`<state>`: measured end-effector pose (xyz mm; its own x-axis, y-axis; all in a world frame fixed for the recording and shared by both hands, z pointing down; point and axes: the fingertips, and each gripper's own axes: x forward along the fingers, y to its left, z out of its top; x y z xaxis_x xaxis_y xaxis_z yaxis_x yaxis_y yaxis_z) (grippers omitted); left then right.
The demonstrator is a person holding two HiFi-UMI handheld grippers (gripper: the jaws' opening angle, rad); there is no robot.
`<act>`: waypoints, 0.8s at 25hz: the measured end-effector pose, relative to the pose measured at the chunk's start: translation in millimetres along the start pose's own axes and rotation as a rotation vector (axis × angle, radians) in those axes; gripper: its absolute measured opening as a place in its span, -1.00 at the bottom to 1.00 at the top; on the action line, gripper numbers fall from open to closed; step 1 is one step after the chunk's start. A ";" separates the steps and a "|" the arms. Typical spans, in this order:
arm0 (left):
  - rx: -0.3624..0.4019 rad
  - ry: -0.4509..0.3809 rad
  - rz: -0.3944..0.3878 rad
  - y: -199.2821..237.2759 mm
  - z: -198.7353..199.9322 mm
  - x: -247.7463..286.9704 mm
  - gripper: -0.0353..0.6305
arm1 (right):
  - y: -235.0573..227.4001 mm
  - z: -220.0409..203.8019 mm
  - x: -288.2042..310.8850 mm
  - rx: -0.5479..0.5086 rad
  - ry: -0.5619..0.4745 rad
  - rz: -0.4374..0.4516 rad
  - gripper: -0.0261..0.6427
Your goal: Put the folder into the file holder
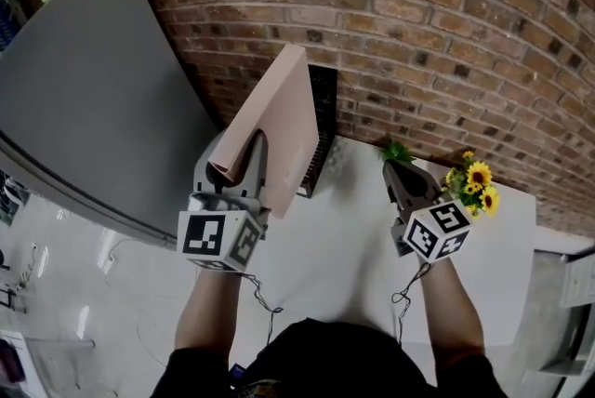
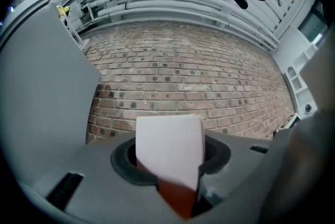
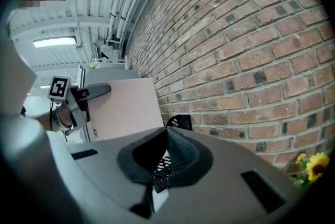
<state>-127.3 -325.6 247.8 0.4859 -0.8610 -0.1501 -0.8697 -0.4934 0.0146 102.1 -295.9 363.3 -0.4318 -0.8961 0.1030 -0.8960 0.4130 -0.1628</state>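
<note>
A pale pink folder (image 1: 279, 122) is held up on edge, tilted, with my left gripper (image 1: 245, 156) shut on its lower corner. In the left gripper view the folder (image 2: 170, 149) fills the gap between the jaws. A black mesh file holder (image 1: 322, 131) stands against the brick wall, just right of and behind the folder. My right gripper (image 1: 398, 169) is shut and empty, to the right of the holder. The right gripper view shows the folder (image 3: 123, 108), the left gripper (image 3: 89, 93) on it, and the holder (image 3: 180, 122) beyond my right gripper (image 3: 166, 134).
A white table (image 1: 344, 238) runs up to the brick wall (image 1: 418, 24). Yellow flowers (image 1: 474, 182) stand at the wall beside the right gripper. A big grey panel (image 1: 84, 108) borders the table on the left.
</note>
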 end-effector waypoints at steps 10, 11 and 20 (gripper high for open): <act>-0.003 -0.046 -0.046 16.2 -9.2 45.7 -0.41 | -5.5 -10.6 8.7 0.011 0.011 -0.066 -0.91; -0.003 -0.044 -0.046 16.8 -11.0 49.2 -0.41 | -6.2 -12.6 8.9 0.011 0.016 -0.071 -0.91; -0.018 -0.034 -0.054 23.8 -24.7 77.2 -0.41 | -8.6 -19.6 16.7 0.016 0.034 -0.093 -0.91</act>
<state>-108.3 -406.8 260.9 0.5285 -0.8286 -0.1848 -0.8406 -0.5412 0.0230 100.6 -311.2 385.6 -0.3503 -0.9244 0.1512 -0.9308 0.3255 -0.1662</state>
